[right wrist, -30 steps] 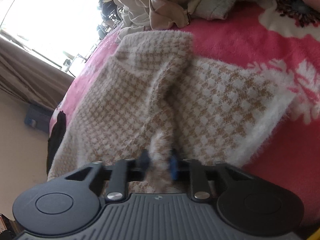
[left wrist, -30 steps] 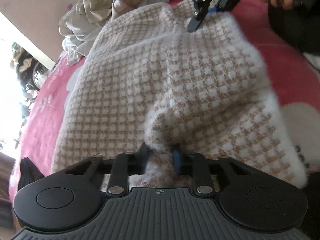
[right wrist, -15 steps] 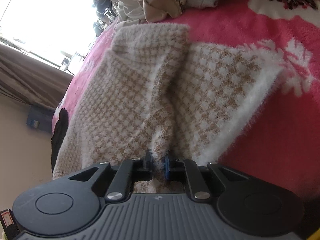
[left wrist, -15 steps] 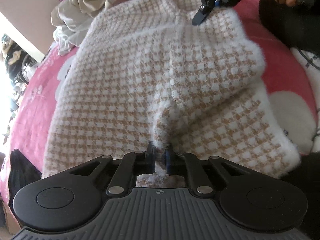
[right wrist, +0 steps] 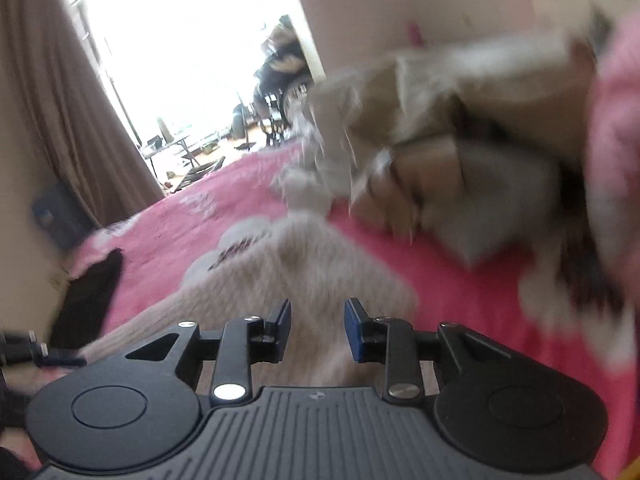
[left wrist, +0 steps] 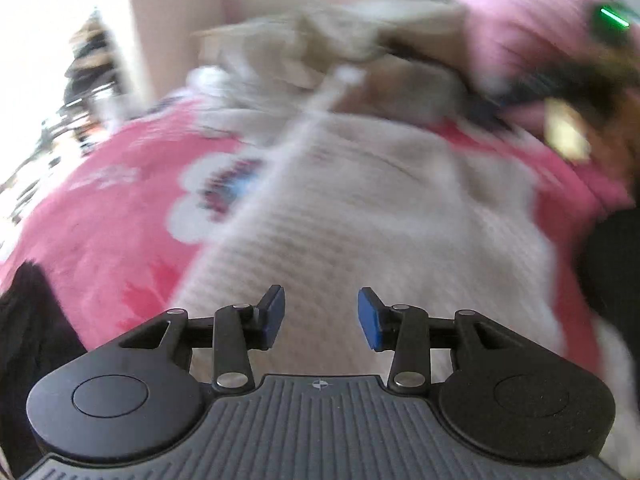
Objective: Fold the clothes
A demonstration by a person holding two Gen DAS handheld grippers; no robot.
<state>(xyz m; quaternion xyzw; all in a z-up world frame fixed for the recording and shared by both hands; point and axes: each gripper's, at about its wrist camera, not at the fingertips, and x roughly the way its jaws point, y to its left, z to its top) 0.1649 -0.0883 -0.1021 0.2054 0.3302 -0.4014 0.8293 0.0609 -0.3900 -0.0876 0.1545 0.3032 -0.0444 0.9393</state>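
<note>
We've got both jaws just opening; left gripper [left wrist: 321, 317] and right gripper [right wrist: 317, 330] empty above the fuzzy checked sweater [left wrist: 380, 216].

Left gripper [left wrist: 320, 316]: matte black linkage arms with silver round pivot screws, blue pads [left wrist: 369, 318] at the tips, two round black housings with an inset disc each, and a grey ribbed plate marked with a small crosshair. Right gripper [right wrist: 316, 330] is built alike, with blue pads [right wrist: 355, 330], one bright screw, and black cables [right wrist: 36, 350] at its left side
</note>
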